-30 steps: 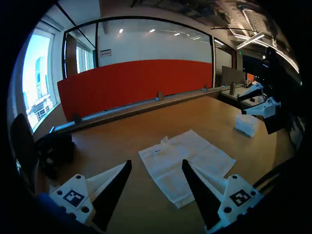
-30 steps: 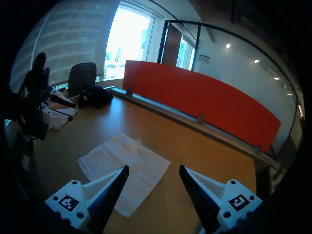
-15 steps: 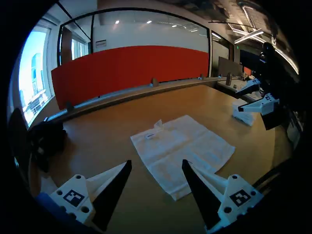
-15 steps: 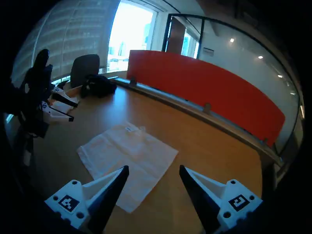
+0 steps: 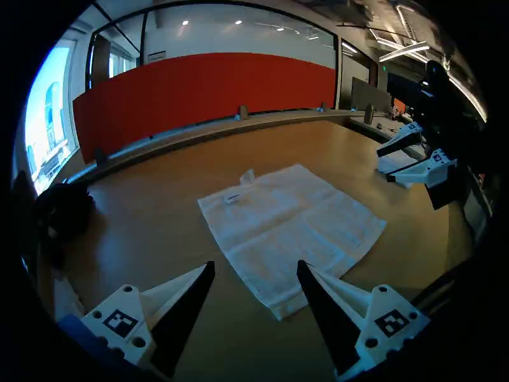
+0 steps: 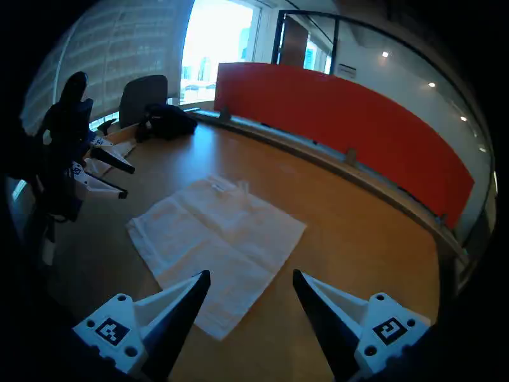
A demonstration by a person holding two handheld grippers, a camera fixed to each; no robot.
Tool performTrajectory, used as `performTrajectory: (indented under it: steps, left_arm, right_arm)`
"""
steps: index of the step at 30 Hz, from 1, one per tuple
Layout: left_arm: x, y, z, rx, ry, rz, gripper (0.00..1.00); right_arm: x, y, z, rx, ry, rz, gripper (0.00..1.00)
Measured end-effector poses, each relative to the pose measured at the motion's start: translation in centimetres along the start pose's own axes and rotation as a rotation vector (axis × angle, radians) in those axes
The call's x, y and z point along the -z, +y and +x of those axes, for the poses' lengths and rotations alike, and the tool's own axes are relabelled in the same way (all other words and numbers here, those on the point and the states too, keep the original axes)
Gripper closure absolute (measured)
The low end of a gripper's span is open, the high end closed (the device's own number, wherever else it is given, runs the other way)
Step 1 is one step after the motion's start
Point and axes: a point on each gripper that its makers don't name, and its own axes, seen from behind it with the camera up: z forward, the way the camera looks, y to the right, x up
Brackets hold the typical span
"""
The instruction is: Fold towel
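A white cloth towel (image 5: 289, 226) lies flat on the brown wooden tabletop (image 5: 159, 210) by a red partition (image 5: 203, 89); left claw (image 5: 254, 263) and right claw (image 6: 251, 272) gape wide, empty.

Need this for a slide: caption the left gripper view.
Open left gripper facing a white towel spread flat on a wooden table, right gripper open beyond it.

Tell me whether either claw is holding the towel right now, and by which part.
Nothing is held. The left claw and the right claw are both open and empty; the towel lies spread flat on the table.
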Motion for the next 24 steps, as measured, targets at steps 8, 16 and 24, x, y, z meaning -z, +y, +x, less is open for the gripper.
performTrajectory:
  steps: [8, 16, 24]
  left_arm:
    - [-1.2, 0.4, -2.4, -0.015, -0.059, -0.027, 0.04]
    - [-2.3, 1.0, -4.5, -0.024, -0.113, -0.047, 0.04]
    - [-2.8, 2.1, -6.0, -0.029, -0.16, -0.086, 0.04]
  right_arm:
    - [-1.3, -1.1, -2.7, -0.005, -0.05, 0.022, 0.0]
    - [-2.1, -1.9, -5.1, -0.006, -0.096, 0.042, 0.0]
    - [-2.8, -2.5, -7.2, -0.005, -0.141, 0.068, 0.0]
